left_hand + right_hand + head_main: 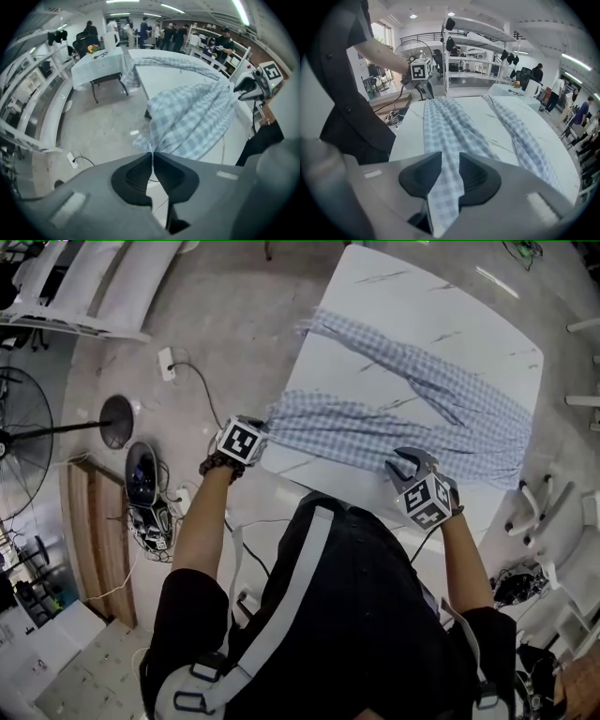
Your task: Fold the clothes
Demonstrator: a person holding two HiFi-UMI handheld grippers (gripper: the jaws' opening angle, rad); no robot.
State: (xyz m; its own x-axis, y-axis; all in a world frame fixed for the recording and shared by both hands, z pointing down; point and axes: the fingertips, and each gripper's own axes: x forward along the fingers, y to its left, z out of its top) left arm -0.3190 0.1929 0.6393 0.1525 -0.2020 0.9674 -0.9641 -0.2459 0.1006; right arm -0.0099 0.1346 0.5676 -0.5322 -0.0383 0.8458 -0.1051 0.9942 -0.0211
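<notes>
Black-clad shoulders [366, 615] with grey harness straps fill the bottom of the head view. At far left a standing fan [17, 432] is on the floor, and near it a white power strip [167, 364] lies with its cable trailing. The left tool [265, 427] hangs at the left edge of the white marbled bench [450, 306], pointing steeply down. In the left gripper view the left tool [152, 153] has its jaws clenched together on a pinched corner of the blue-and-white checked garment [422, 399]. That garment lies spread across the bench in two long bands that meet toward the right side. At the near edge the right tool [410, 465] grips the garment's hem. In the right gripper view the right tool [450, 157] has cloth filling the gap between its jaws and hanging below them.
</notes>
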